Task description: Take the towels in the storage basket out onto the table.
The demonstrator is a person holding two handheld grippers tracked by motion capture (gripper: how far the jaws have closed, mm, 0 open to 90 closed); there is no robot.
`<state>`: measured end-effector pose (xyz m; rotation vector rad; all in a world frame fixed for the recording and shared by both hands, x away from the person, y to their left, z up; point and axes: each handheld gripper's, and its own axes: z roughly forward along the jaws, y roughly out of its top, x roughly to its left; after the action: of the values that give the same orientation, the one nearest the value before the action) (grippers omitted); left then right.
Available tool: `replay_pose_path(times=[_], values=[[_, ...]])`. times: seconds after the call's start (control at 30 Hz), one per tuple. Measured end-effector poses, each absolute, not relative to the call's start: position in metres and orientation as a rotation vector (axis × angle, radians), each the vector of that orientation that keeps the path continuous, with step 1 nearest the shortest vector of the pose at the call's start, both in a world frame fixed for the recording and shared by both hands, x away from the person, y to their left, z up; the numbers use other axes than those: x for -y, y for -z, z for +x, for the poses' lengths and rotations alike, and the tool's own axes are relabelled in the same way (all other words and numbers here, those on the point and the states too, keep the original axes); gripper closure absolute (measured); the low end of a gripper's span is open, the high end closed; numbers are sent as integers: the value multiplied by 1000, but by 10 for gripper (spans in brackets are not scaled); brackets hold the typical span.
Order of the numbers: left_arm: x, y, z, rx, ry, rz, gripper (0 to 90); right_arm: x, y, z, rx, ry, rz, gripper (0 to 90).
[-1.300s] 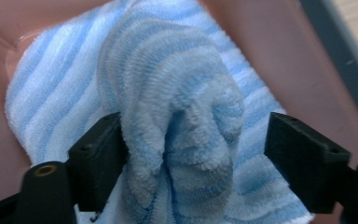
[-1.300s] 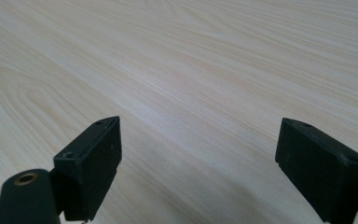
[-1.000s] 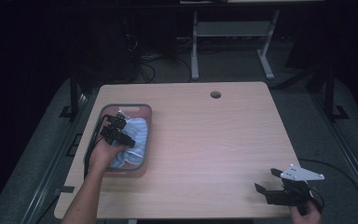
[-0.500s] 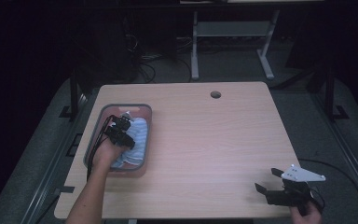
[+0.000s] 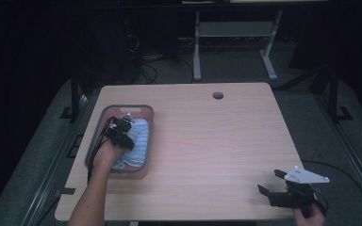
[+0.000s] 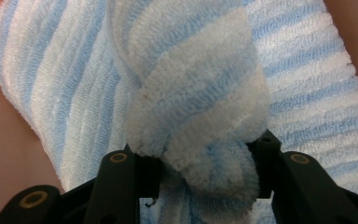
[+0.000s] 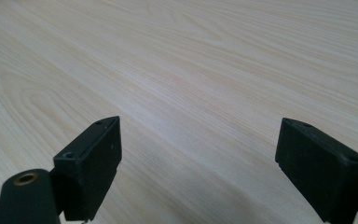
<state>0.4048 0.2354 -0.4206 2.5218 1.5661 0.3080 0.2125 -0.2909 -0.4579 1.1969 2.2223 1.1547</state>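
A blue-and-white striped towel (image 5: pixel 139 141) lies in a shallow grey-rimmed tray (image 5: pixel 143 109) at the table's left side. My left gripper (image 5: pixel 122 126) is down in the tray, shut on a bunched fold of the towel (image 6: pixel 200 116) that bulges between its jaws. My right gripper (image 5: pixel 269 182) rests near the table's front right corner, open, its jaws spread wide over bare wood (image 7: pixel 200 154) with nothing between them.
The light wooden table (image 5: pixel 217 141) has a round cable hole (image 5: pixel 218 95) near its far edge. Beyond the table stands a white metal frame (image 5: pixel 235 33) on a dark floor with cables.
My left gripper has shifted slightly within the tray, toward the towel's near-left part, still holding the towel. The right gripper has stayed put.
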Motion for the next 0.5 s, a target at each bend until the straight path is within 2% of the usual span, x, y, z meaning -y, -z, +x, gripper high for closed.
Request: replay_pose_path(times=[0.5], values=[[-245,417,403,-1547,-190,2496,621,291,459,214,-2213,-1168,1209,138]])
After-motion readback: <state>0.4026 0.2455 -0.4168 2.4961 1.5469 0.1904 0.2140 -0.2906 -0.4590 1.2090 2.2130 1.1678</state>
